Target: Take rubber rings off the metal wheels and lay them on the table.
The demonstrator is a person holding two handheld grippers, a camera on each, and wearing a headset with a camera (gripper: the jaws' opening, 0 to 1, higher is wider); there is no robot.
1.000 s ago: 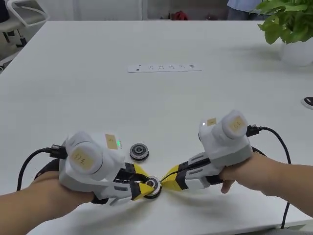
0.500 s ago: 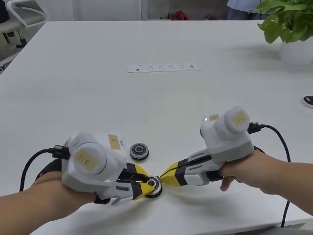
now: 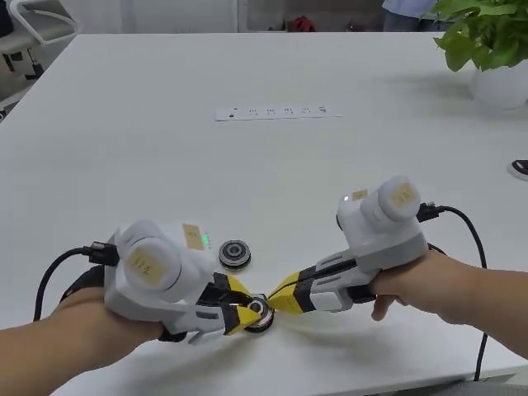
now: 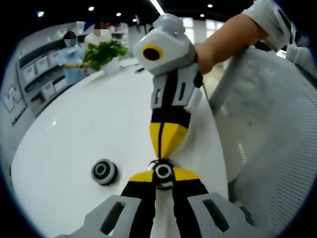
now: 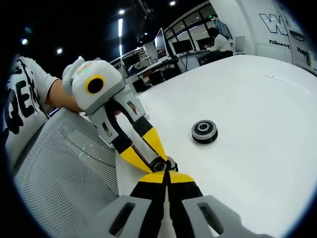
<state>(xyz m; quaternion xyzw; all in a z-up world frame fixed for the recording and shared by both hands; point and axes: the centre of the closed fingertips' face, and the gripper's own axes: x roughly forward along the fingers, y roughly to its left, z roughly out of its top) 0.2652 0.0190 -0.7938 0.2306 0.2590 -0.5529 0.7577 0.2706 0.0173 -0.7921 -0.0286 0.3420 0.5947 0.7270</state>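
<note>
A small metal wheel (image 3: 259, 311) with a black rubber ring sits near the table's front edge. My left gripper (image 3: 247, 314) is shut on it, its yellow tips on either side of the wheel (image 4: 163, 170). My right gripper (image 3: 279, 302) comes in from the opposite side. Its jaws (image 5: 168, 176) are pressed together on the ring's edge at the wheel's rim (image 5: 159, 164). A second wheel (image 3: 235, 254) with its rubber ring on lies flat on the table just behind the left gripper; the same wheel (image 4: 104, 172) (image 5: 204, 131) is in both gripper views.
A white power strip (image 3: 279, 113) lies at mid-table. A potted plant (image 3: 493, 51) stands at the far right corner. Black cables (image 3: 470, 239) trail from both grippers. A mesh chair (image 4: 267, 124) sits by the near table edge.
The right gripper has dropped a little and edged in toward the wheel. The left gripper keeps its hold on the wheel in the same spot.
</note>
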